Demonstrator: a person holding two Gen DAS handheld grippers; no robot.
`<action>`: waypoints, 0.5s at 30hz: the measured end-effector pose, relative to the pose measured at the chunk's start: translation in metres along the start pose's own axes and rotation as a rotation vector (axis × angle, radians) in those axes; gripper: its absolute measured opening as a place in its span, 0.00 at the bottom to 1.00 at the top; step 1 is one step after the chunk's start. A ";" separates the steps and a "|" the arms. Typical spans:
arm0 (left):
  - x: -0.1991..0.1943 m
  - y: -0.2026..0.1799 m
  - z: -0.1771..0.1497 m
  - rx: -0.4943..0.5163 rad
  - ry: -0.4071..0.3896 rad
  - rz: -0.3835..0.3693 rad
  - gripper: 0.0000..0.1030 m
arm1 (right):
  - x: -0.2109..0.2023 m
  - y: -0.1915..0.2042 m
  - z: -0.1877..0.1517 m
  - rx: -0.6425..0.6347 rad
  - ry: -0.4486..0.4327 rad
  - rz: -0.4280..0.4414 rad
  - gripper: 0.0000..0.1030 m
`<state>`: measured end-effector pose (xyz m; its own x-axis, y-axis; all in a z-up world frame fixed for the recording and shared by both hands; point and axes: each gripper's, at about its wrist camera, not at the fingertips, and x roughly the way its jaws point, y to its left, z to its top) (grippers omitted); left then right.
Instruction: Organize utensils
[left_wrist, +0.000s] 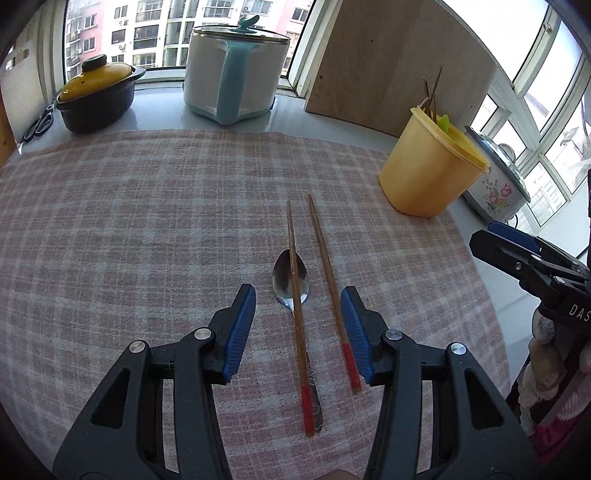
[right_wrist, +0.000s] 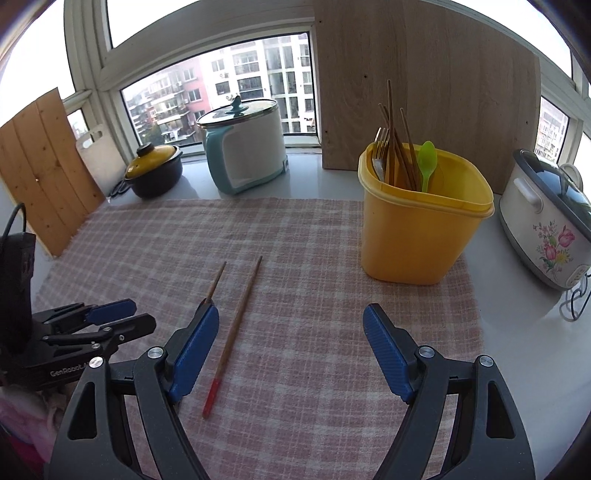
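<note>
Two red-tipped wooden chopsticks lie on the checked cloth (left_wrist: 129, 221). The left chopstick (left_wrist: 297, 321) rests across a metal spoon (left_wrist: 290, 282); the right chopstick (left_wrist: 330, 291) lies beside it. My left gripper (left_wrist: 297, 306) is open, its fingers on either side of all three. A yellow utensil tub (right_wrist: 421, 229) holds chopsticks, a fork and a green spoon (right_wrist: 427, 158). My right gripper (right_wrist: 290, 325) is open and empty, just right of the right chopstick (right_wrist: 236, 332); its left finger hides part of the other chopstick (right_wrist: 217, 278).
A white and teal cooker (right_wrist: 245, 144) and a yellow-lidded pot (right_wrist: 155, 170) stand at the back by the window. A wooden board (right_wrist: 424, 81) leans behind the tub. A floral rice cooker (right_wrist: 546, 218) sits at the right. Scissors (left_wrist: 38, 123) lie far left.
</note>
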<state>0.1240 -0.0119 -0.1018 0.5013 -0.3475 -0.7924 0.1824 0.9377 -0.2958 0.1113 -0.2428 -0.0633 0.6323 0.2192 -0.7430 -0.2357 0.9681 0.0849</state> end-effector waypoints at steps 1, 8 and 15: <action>0.004 -0.001 -0.001 0.003 0.012 0.002 0.44 | 0.004 0.001 -0.001 0.000 0.015 0.014 0.78; 0.033 0.000 -0.010 0.004 0.087 -0.001 0.35 | 0.040 0.002 -0.005 0.048 0.124 0.086 0.77; 0.047 0.002 -0.013 -0.006 0.115 -0.006 0.31 | 0.080 -0.002 -0.005 0.123 0.243 0.153 0.56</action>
<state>0.1369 -0.0264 -0.1472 0.3996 -0.3517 -0.8465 0.1798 0.9356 -0.3039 0.1590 -0.2278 -0.1259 0.3978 0.3424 -0.8512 -0.2139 0.9368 0.2768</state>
